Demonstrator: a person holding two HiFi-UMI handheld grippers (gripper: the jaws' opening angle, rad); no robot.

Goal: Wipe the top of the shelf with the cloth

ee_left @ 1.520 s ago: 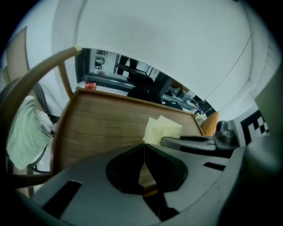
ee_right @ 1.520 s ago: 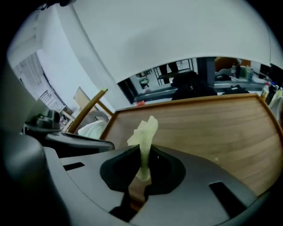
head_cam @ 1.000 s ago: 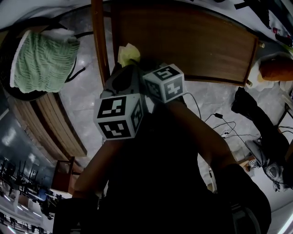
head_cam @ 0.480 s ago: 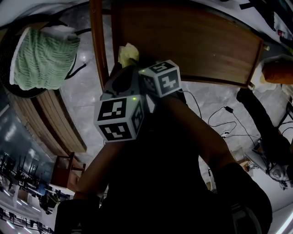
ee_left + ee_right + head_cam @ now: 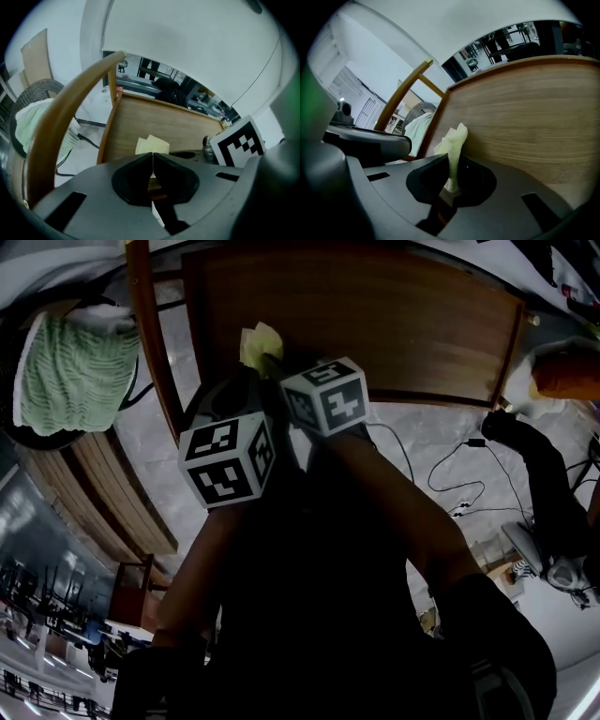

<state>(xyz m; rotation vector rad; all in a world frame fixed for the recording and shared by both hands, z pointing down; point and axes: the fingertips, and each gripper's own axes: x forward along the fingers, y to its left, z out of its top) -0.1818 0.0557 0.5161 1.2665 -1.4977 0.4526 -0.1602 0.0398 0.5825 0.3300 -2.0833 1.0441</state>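
The shelf top [image 5: 394,324] is a brown wooden board ahead of me. A pale yellow cloth [image 5: 260,343] sticks up over its near left part. My right gripper [image 5: 269,364] is shut on the cloth, which rises from between its jaws [image 5: 452,145] just over the board [image 5: 525,122]. My left gripper [image 5: 242,381] sits close beside it on the left, its jaws pressed together in the left gripper view [image 5: 152,161] with the cloth [image 5: 152,145] showing just beyond them. Both marker cubes hide the fingertips in the head view.
A curved wooden rail [image 5: 155,352] runs along the shelf's left side. A green towel [image 5: 75,371] lies on a dark round seat at far left, above a slatted wooden bench [image 5: 103,493]. Cables [image 5: 459,474] and dark bags [image 5: 539,474] lie on the floor at right.
Both grippers and the cloth have moved in from the shelf's left edge, farther over the board. The cloth stays held by the right gripper.
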